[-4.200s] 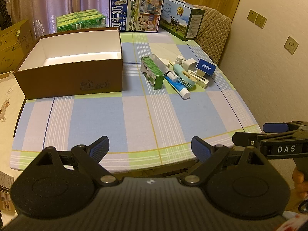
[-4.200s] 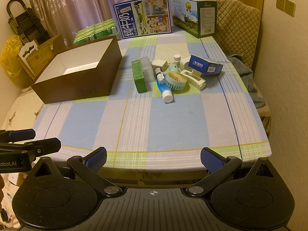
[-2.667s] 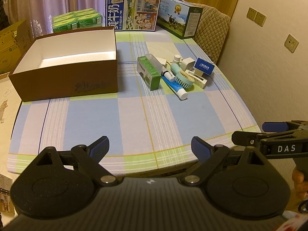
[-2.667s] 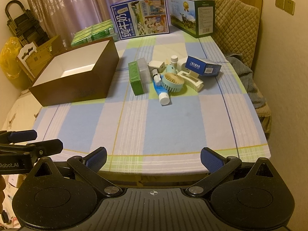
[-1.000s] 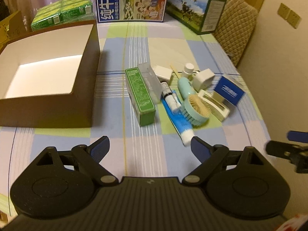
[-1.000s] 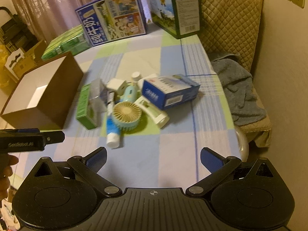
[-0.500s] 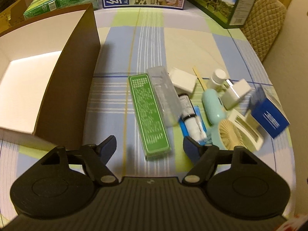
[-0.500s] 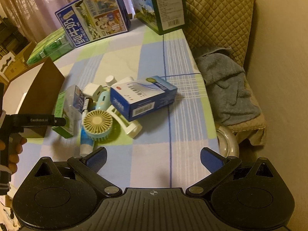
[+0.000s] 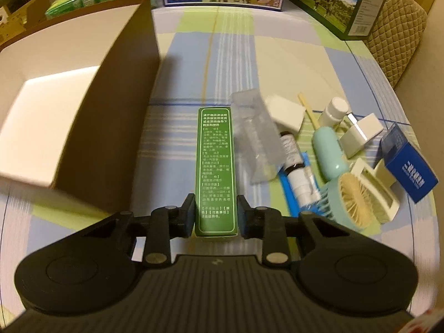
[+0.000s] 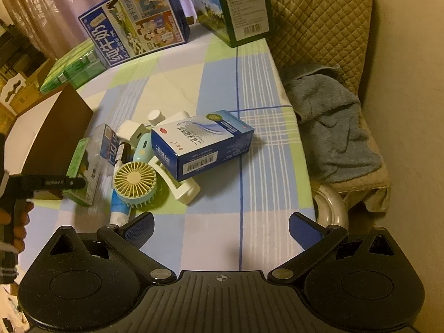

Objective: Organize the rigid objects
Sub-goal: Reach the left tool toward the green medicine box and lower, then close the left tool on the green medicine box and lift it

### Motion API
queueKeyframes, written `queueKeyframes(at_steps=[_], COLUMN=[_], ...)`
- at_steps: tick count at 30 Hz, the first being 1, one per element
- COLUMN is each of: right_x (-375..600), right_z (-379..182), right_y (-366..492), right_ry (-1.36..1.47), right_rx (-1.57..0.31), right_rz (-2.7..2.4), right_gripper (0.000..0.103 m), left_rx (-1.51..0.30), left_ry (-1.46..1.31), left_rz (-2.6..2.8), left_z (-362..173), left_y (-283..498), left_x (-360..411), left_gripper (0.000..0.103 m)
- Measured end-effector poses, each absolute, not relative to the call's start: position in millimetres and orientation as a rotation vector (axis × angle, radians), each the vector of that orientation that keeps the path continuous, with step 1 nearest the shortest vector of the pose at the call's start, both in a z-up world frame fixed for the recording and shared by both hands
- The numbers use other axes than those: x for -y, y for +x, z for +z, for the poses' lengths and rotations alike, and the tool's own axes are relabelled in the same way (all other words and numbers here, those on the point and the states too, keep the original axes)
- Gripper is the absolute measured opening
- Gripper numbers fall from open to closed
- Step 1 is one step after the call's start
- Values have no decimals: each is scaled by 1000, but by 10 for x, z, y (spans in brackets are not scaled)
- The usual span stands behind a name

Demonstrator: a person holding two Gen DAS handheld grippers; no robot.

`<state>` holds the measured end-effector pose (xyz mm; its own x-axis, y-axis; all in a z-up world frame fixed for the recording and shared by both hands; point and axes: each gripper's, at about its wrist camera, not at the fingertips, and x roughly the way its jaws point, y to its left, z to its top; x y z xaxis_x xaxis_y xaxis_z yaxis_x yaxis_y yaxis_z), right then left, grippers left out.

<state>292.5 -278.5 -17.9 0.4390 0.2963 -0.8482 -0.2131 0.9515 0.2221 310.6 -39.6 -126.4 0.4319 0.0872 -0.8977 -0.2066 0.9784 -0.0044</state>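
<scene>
Checked cloth covers the tabletop (image 9: 177,63), with a brown box (image 9: 130,111) open on the left and a heap of small things to its right. My left tool (image 9: 216,213) is closing its jaws on the near end of the green carton (image 9: 216,163), the pads now against its two long sides. That carton lies with its long axis straight away from me, in line with the tool, so I judge a plain lift and a swing leftward over the box wall should do. My right tool (image 10: 220,229) hangs wide apart and empty, short of the blue carton (image 10: 202,141), which lies crosswise to it.
</scene>
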Motion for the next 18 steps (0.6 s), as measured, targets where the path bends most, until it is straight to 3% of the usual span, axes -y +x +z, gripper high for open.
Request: queueKeyframes(at_steps=[8,12,18], right_x=[2771,2760,2805], right_z=[-198,-197,-181], right_y=[2974,2979,2947], right_ry=[81,78,94], right_rx=[-1070,-1068,-1064], right_rz=[350,353,320], right_gripper=[101,101,101], left_rx=[-1142,-1132,-1132], left_ry=[-146,-127,-95], left_rz=[208,210,190], left_z=[-1236,-1213,-1232], left_y=[2695,2732,2940], left_x=[398,399,393], left_gripper=[26,38,38])
